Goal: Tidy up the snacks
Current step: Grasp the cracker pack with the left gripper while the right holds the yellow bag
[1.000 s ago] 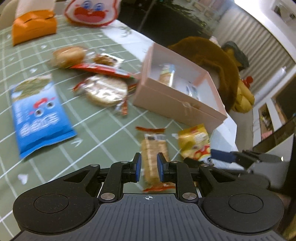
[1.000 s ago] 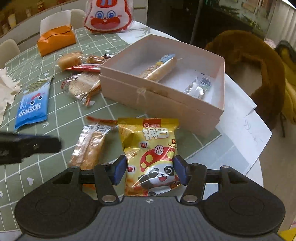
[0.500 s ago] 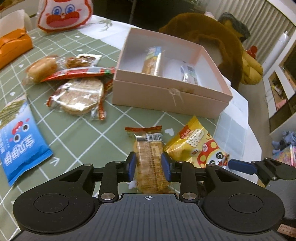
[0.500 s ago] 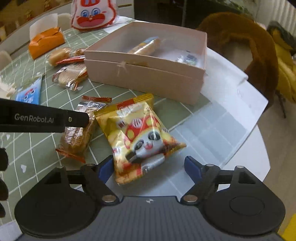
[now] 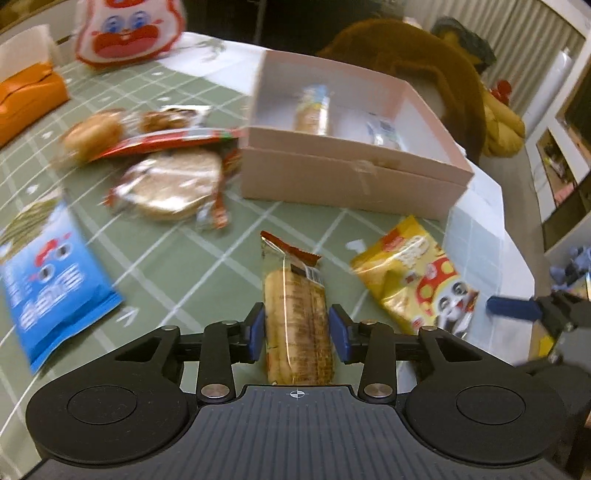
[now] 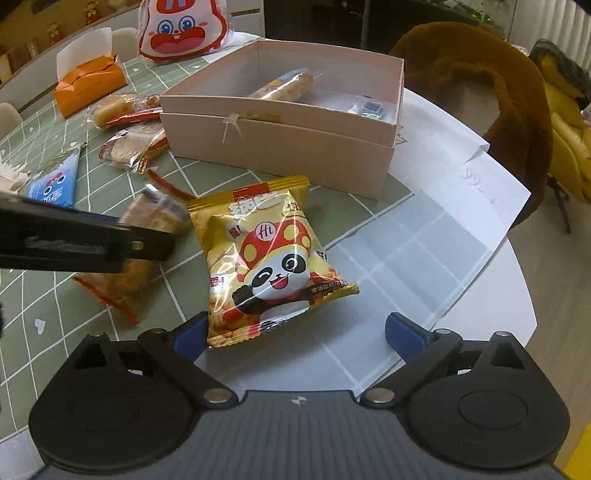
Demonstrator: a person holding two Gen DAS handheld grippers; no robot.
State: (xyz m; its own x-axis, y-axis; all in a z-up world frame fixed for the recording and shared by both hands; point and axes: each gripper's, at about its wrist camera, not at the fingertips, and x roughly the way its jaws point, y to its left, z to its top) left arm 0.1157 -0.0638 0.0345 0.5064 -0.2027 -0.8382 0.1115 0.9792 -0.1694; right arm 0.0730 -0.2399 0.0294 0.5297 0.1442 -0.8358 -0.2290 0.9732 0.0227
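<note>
A long clear-wrapped biscuit pack [image 5: 295,314] lies on the green checked tablecloth [image 5: 177,266], and my left gripper [image 5: 298,329] straddles its near end with its blue pads close to the wrapper sides. A yellow panda snack bag [image 6: 269,258] lies just ahead of my right gripper [image 6: 295,332], which is open wide with the bag's near edge between its pads. The bag also shows in the left wrist view [image 5: 413,277]. The open pink box [image 6: 288,122] holds a wrapped biscuit roll [image 6: 284,86] and a small packet [image 6: 365,109].
Left of the box lie a round cracker pack [image 5: 173,188], a red bar [image 5: 166,142], a bun [image 5: 92,136] and a blue packet [image 5: 48,277]. An orange tissue box [image 6: 88,85] and a rabbit bag [image 6: 181,27] stand at the back. White paper [image 6: 443,221] covers the table's right edge.
My left gripper has opened from nearly shut and moved forward around the biscuit pack. My right gripper has opened wide and drawn back from the panda bag, which now lies on the table.
</note>
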